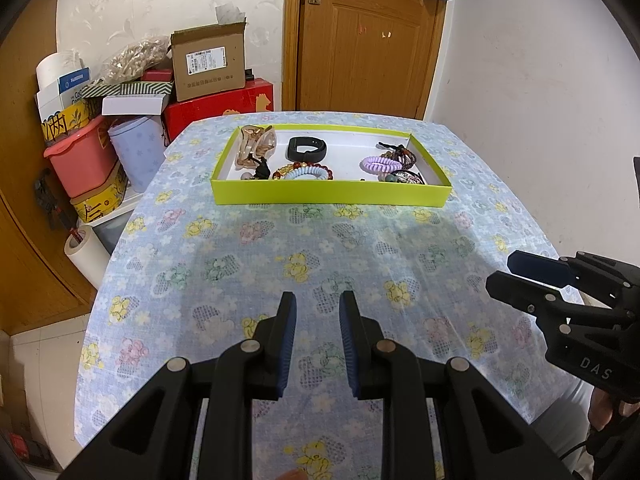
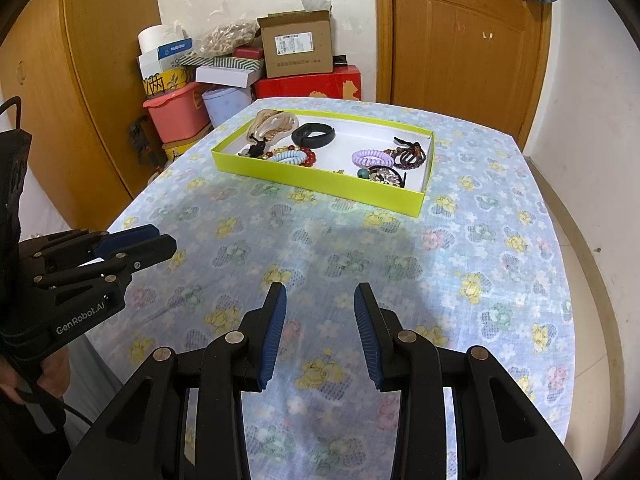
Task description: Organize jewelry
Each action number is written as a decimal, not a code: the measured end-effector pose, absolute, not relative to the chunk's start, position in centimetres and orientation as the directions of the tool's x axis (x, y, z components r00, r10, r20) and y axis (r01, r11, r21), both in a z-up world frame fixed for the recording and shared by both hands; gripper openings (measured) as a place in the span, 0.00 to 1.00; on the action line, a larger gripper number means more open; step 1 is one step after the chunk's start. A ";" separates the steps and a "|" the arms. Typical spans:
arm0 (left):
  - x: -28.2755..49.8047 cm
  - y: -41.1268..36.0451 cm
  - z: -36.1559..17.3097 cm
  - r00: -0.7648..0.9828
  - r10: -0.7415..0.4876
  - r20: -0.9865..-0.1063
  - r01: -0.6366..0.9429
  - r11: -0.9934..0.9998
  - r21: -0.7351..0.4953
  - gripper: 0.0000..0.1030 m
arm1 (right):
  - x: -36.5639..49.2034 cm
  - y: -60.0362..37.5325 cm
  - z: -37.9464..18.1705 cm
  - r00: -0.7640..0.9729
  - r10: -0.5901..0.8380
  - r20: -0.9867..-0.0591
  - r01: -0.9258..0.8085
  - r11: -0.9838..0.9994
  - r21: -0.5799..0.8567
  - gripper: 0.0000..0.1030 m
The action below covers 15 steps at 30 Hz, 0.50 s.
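At the left of the room, boxes and a pink plastic tub [image 1: 82, 156] are stacked against the wall. On the flowered tablecloth [image 1: 304, 248] sits a lime-green tray [image 1: 332, 196] holding, from left to right, a tan hair claw [image 1: 256, 146], a black wristband [image 1: 306, 149], a bead bracelet [image 1: 304, 171] and a purple spiral hair tie [image 1: 380, 165]. Nearer the camera, the left gripper [image 1: 318, 312] hovers over bare cloth, jaws partly apart and empty. The right gripper [image 2: 320, 300] hangs beside it, spread wider, gripping nothing, well short of the tray.
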<state>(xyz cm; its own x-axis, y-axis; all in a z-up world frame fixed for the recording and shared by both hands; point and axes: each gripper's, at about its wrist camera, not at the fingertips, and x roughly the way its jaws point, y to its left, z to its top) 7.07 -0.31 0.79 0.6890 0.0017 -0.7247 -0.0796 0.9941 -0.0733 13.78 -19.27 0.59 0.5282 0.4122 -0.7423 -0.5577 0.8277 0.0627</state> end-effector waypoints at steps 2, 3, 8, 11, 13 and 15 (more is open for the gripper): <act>7.1 -0.3 0.8 0.690 0.004 -0.724 -0.080 0.994 -0.070 0.23 | 13.8 -19.3 0.6 0.529 0.412 -0.742 -0.558 0.828 0.063 0.35; 7.0 -0.4 0.8 0.690 0.005 -0.723 -0.080 0.994 -0.069 0.23 | 13.8 -19.3 0.6 0.529 0.413 -0.742 -0.558 0.828 0.063 0.35; 6.9 -0.6 0.8 0.693 0.004 -0.721 -0.076 0.995 -0.068 0.23 | 13.8 -19.3 0.6 0.528 0.412 -0.742 -0.558 0.828 0.063 0.35; 6.8 -0.8 0.8 0.694 0.005 -0.720 -0.077 0.995 -0.067 0.23 | 13.8 -19.4 0.6 0.528 0.412 -0.742 -0.558 0.828 0.063 0.35; 6.8 -0.7 0.8 0.694 0.005 -0.720 -0.076 0.995 -0.067 0.23 | 13.8 -19.4 0.6 0.528 0.413 -0.742 -0.558 0.827 0.063 0.35; 6.8 -0.8 0.8 0.694 0.005 -0.720 -0.075 0.995 -0.066 0.23 | 13.7 -19.3 0.6 0.528 0.413 -0.742 -0.558 0.827 0.063 0.35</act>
<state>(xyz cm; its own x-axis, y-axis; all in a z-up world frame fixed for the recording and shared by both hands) 6.76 -0.76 0.78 0.6944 0.0045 -0.7196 -0.0749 0.9950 -0.0660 13.73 -19.34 0.58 0.5277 0.4127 -0.7425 -0.5581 0.8274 0.0632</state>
